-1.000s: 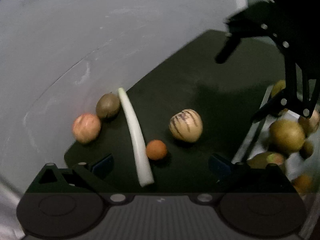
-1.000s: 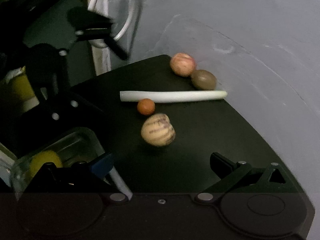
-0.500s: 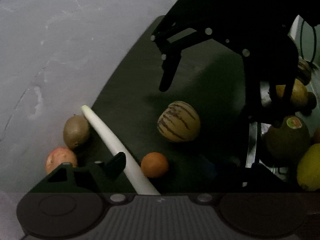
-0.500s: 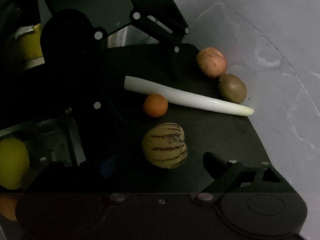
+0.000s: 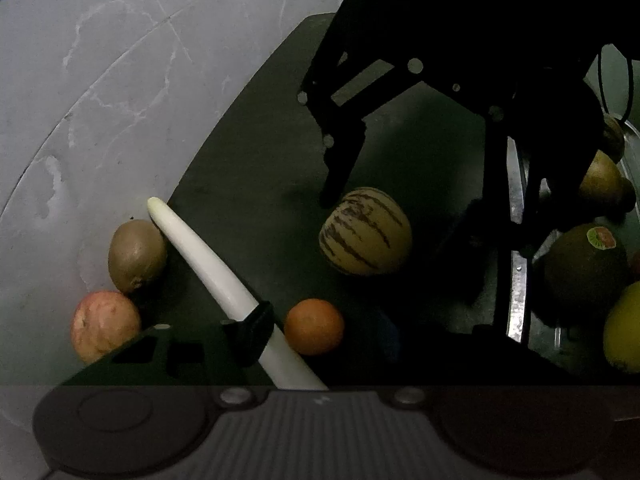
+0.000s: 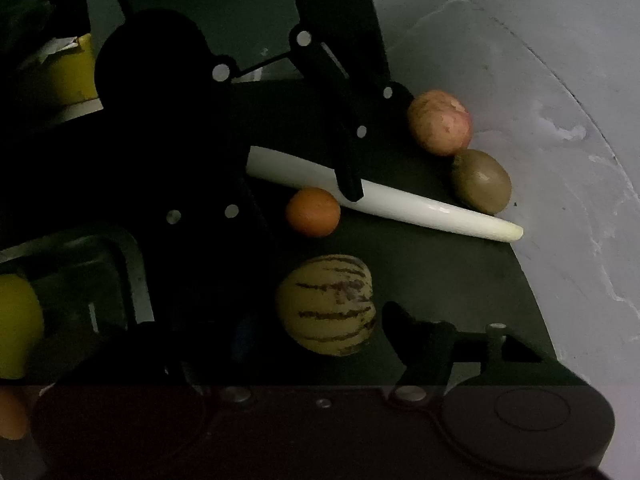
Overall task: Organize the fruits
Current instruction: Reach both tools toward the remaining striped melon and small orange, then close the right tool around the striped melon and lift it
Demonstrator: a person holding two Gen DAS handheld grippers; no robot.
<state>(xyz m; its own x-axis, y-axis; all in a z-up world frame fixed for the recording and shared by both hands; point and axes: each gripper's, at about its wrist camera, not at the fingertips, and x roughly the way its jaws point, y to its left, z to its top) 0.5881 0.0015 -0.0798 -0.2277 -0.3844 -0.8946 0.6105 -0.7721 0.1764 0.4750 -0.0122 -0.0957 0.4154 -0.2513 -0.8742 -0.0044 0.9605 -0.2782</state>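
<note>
A striped yellow melon (image 5: 366,232) (image 6: 326,304) lies on a dark mat (image 5: 248,152). My right gripper (image 6: 316,336) is open, its jaws on either side of the melon, close to it. My left gripper (image 5: 320,336) is open around a small orange (image 5: 314,326) (image 6: 313,212); its left finger (image 5: 252,330) rests over a long white stalk (image 5: 216,272) (image 6: 420,204). A kiwi (image 5: 136,254) (image 6: 482,182) and a pinkish apple (image 5: 104,324) (image 6: 440,122) lie beyond the stalk.
A metal tray (image 5: 516,280) at the mat's side holds several fruits: a dark green one with a sticker (image 5: 586,268), a lemon (image 5: 624,328) (image 6: 18,324) and brownish pears (image 5: 602,184). The mat lies on a pale grey surface (image 5: 100,80).
Both grippers have moved lower and closer to the mat. The right one now straddles the melon and the left one the orange. No fruit has moved.
</note>
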